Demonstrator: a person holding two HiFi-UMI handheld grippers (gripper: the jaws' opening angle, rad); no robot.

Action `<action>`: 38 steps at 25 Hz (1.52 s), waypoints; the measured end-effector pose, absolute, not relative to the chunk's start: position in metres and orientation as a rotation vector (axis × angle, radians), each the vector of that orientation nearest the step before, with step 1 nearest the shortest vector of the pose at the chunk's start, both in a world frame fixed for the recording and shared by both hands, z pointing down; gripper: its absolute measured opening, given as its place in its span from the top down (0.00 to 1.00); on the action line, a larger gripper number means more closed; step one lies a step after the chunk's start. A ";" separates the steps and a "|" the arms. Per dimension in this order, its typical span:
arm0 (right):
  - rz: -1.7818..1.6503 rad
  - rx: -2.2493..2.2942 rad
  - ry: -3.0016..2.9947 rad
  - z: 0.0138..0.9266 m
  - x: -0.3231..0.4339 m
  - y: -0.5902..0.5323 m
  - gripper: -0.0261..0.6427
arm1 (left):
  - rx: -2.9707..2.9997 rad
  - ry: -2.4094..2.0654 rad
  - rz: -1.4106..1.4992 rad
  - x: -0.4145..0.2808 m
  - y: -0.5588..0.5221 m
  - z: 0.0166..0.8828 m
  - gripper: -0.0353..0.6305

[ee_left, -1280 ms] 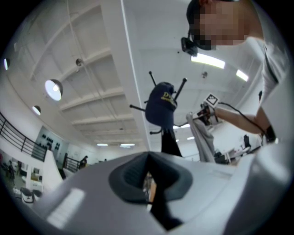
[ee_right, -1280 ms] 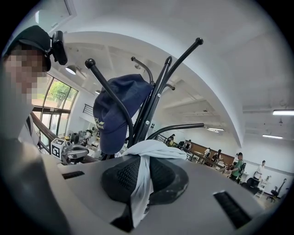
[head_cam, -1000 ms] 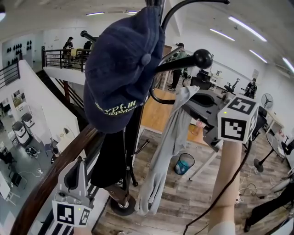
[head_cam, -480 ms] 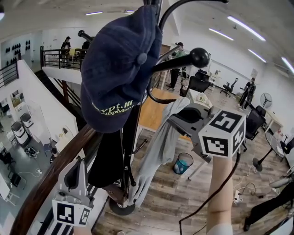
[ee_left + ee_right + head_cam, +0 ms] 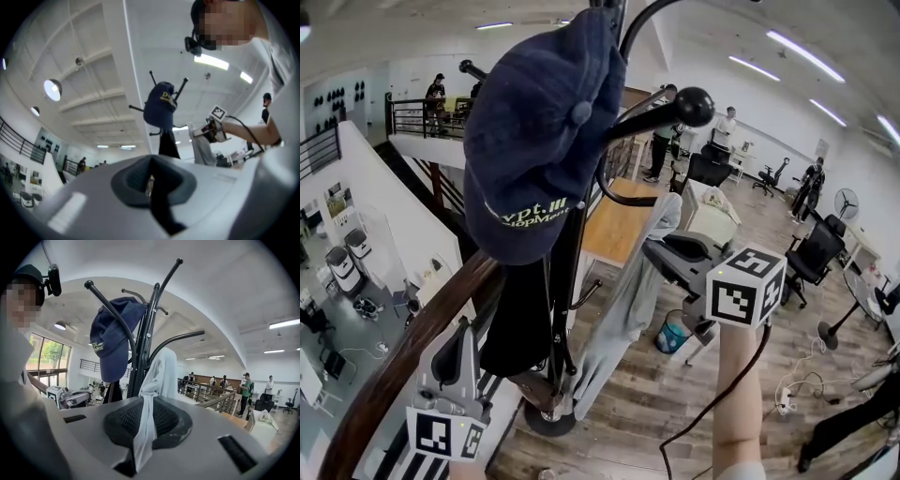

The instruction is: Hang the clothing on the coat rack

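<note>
A black coat rack (image 5: pixel 565 281) rises in front of me, with a ball-tipped hook (image 5: pixel 694 105) pointing right. A navy cap (image 5: pixel 539 141) hangs on an upper hook and a black garment (image 5: pixel 520 319) hangs lower on the pole. My right gripper (image 5: pixel 661 248) is shut on the top of a light grey garment (image 5: pixel 623 309), which dangles beside the pole, below the ball hook. In the right gripper view the grey cloth (image 5: pixel 157 376) runs out from between the jaws toward the rack (image 5: pixel 145 333). My left gripper (image 5: pixel 461 330) sits low at the left, shut and empty.
A wooden handrail (image 5: pixel 403 356) runs diagonally at the lower left, with an open drop beyond it. A blue bin (image 5: pixel 672 333) stands on the wood floor behind the garment. Desks, office chairs and several people are farther back. A cable (image 5: pixel 703 412) hangs from the right gripper.
My right gripper has moved left and down with the grey garment, bringing it closer to the rack pole. The left gripper has stayed still.
</note>
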State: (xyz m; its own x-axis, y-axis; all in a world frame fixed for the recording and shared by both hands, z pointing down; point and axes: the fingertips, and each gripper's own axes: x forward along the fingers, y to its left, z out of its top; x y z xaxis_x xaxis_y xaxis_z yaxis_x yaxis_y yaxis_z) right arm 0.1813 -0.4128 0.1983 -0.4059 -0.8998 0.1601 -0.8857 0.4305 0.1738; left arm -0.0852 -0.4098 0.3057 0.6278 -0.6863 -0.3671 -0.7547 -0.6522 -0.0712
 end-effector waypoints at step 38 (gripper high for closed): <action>-0.249 1.855 -2.547 0.230 0.198 -0.267 0.96 | -2.617 1.185 0.379 -0.040 -0.285 0.282 0.94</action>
State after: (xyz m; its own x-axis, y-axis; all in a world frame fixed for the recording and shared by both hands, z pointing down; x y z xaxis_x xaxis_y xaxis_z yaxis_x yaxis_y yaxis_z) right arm 0.1978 -0.2669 0.2298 -0.3109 -0.9442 -0.1086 -0.9473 0.2987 0.1155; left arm -0.0395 -0.2848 0.2820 0.6371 -0.6960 -0.3312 -0.7591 -0.6411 -0.1127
